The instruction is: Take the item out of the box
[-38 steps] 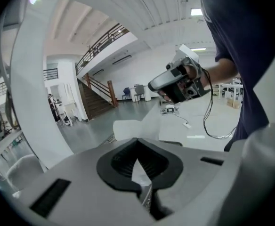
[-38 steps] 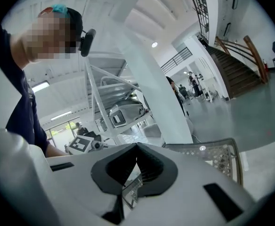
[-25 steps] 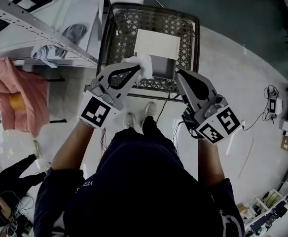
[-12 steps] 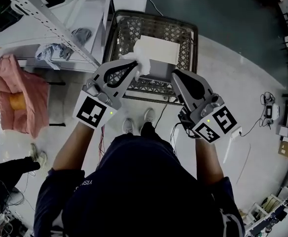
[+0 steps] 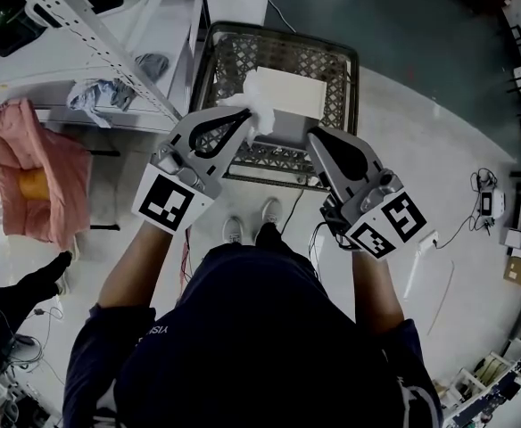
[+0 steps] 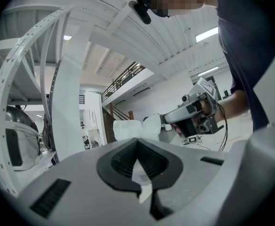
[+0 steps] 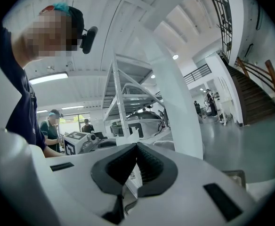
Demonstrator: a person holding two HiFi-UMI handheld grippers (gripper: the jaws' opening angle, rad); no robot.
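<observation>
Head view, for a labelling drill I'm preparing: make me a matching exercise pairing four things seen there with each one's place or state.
1 white crumpled item; 2 flat cream box; 3 pink cloth; 4 right gripper.
A shut, empty; B far left of view; C inside the dark mesh basket; D clamped in the left gripper.
Pairs: 1-D, 2-C, 3-B, 4-A.

Floor glossy; white item soft, crumpled; crate matt lattice.
</observation>
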